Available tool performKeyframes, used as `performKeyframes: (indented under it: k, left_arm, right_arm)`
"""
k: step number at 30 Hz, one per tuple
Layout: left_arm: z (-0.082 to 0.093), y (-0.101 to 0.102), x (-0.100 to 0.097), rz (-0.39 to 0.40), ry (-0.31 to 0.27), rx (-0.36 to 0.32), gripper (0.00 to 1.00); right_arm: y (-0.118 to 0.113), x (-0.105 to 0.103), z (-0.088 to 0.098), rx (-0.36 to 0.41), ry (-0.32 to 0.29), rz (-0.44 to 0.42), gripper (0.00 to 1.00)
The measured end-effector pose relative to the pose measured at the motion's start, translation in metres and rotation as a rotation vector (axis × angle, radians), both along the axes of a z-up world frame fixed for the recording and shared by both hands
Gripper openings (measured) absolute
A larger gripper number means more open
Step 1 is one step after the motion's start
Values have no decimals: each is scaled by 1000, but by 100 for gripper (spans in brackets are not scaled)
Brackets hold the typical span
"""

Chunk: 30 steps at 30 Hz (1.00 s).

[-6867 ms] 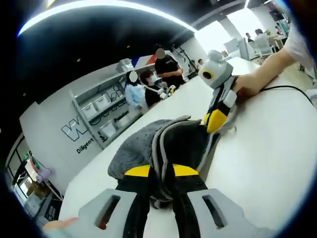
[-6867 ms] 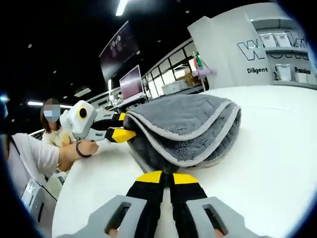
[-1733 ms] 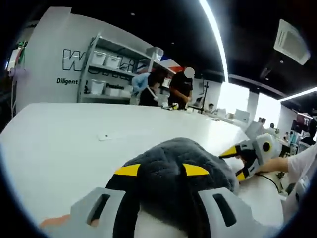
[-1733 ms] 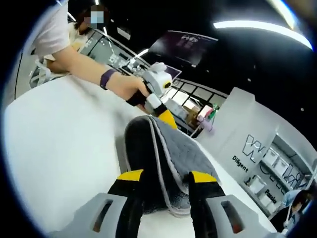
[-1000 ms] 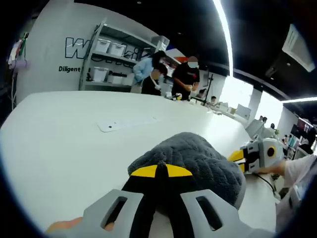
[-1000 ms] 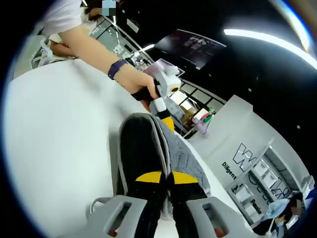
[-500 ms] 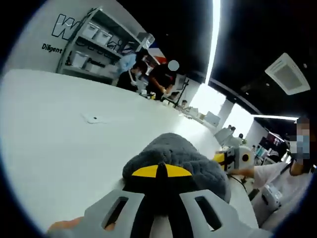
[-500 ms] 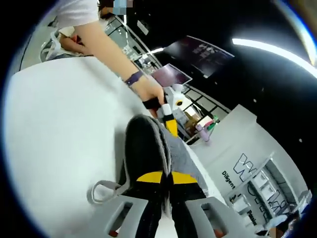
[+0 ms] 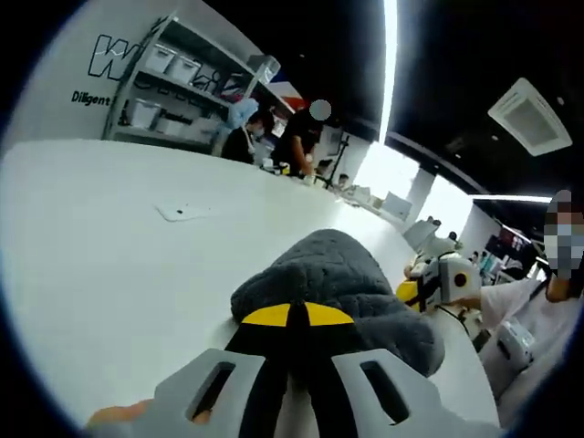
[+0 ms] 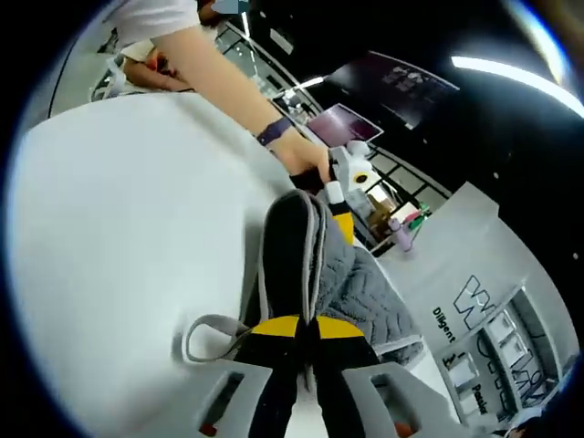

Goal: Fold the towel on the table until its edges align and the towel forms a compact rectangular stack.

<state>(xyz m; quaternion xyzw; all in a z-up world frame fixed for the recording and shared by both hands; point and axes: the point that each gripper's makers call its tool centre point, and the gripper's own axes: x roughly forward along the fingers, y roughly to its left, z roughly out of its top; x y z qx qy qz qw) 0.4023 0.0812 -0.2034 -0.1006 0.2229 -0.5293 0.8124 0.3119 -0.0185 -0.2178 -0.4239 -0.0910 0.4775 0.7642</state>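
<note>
Nearest in the left gripper view we log the left gripper (image 9: 288,319), jaws pressed together on a fold of the towel (image 9: 338,283), which lies bunched in a rounded grey mound on the white table (image 9: 100,255). Nearest in the right gripper view we log the right gripper (image 10: 306,330), jaws likewise pinched on the towel (image 10: 342,274) at an end where pale-trimmed edges run side by side. A light hanging loop (image 10: 205,333) of the towel curls on the table (image 10: 119,201) just beside those jaws. Further along the towel we note the left gripper (image 10: 342,219) with a hand (image 10: 306,162) on it, at the far end of the cloth. In the left gripper view the right gripper (image 9: 429,285) sits at the towel's far side. Beyond, on bare table, a small flat card (image 9: 182,212); farther still, shelves (image 9: 160,87) with bins and people standing. Status, by our judgement: the towel is already doubled over, layers stacked, yet the bundle looks humped, not flat. Left to do: lay it down, square the edges, flatten it into a compact rectangle, then let go.
</note>
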Motion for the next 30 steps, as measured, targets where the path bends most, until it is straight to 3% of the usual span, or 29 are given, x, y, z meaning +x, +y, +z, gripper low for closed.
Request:
performKeyframes:
  k: [8, 11, 19, 22, 30]
  left_arm:
    - [13, 10, 1, 20, -22, -64, 12]
    - [23, 13, -5, 36, -30, -139, 19]
    - [43, 28, -20, 102, -125, -248, 28]
    - [46, 33, -24, 111, -154, -261, 33]
    - [49, 38, -39, 121, -194, -259, 44]
  right_arm:
    - [-2, -1, 9, 125, 132, 11, 8]
    - [-4, -2, 11, 165, 183, 19, 12]
    - [-13, 3, 27, 319, 293, 13, 24]
    - [-19, 6, 31, 380, 358, 9, 28]
    - [-40, 13, 36, 459, 444, -7, 39]
